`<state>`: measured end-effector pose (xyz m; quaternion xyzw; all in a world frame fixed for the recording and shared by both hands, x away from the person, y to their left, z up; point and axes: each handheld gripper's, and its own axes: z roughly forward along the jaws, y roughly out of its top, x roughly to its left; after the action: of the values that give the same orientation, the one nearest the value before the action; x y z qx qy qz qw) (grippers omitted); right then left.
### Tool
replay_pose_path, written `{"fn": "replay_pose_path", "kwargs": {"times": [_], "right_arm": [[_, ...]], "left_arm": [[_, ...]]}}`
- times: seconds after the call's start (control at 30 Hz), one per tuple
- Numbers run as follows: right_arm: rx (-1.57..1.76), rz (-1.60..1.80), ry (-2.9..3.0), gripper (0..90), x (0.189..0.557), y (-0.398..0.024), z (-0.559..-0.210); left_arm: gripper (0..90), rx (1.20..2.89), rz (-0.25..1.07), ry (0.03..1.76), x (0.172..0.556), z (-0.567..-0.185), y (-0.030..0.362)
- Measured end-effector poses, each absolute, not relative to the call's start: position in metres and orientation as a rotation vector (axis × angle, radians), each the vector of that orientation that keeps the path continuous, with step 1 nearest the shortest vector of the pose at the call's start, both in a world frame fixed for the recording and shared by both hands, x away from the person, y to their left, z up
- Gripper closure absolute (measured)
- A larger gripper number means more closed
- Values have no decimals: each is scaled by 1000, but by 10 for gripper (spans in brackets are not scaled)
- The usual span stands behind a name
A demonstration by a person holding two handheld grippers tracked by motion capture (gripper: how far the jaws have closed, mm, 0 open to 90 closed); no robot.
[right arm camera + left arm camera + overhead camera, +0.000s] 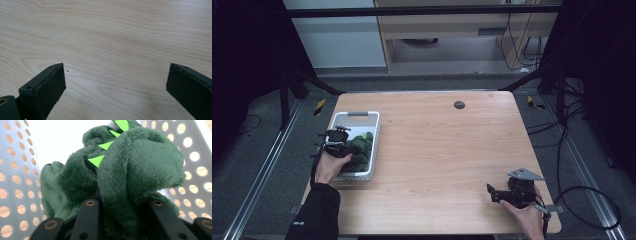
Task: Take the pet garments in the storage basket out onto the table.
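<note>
Inside basket (pixel 343 118), plush dinosaur (pixel 130 170) lengthwise (spikes rearward).

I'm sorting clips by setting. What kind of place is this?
Most likely a lab or workshop set up for recording. A wooden table stands inside a dark metal frame, with rails on the grey floor and loose cables trailing beside it.

Overhead view; two close gripper views

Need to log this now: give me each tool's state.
Left tool: closed on the green plush in the basket.
Right tool: open, holding nothing, over the table.
</note>
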<state>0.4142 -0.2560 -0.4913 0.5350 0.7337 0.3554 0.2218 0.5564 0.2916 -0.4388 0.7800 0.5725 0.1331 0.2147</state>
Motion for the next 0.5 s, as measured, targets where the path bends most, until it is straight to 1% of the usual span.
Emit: {"fn": "replay_pose_path", "kwargs": {"times": [0.17, 0.3, 0.5], "right_arm": [[1479, 985, 2038, 25, 414, -255, -491], [1469, 981, 2044, 26, 415, -255, -492], [1479, 988, 2043, 26, 414, -255, -491]], "left_arm": [[773, 2154, 405, 1574, 554, -437, 294], [778, 2136, 430, 1572, 550, -433, 297], [780, 2082, 477, 1544, 539, -415, 305]]}}
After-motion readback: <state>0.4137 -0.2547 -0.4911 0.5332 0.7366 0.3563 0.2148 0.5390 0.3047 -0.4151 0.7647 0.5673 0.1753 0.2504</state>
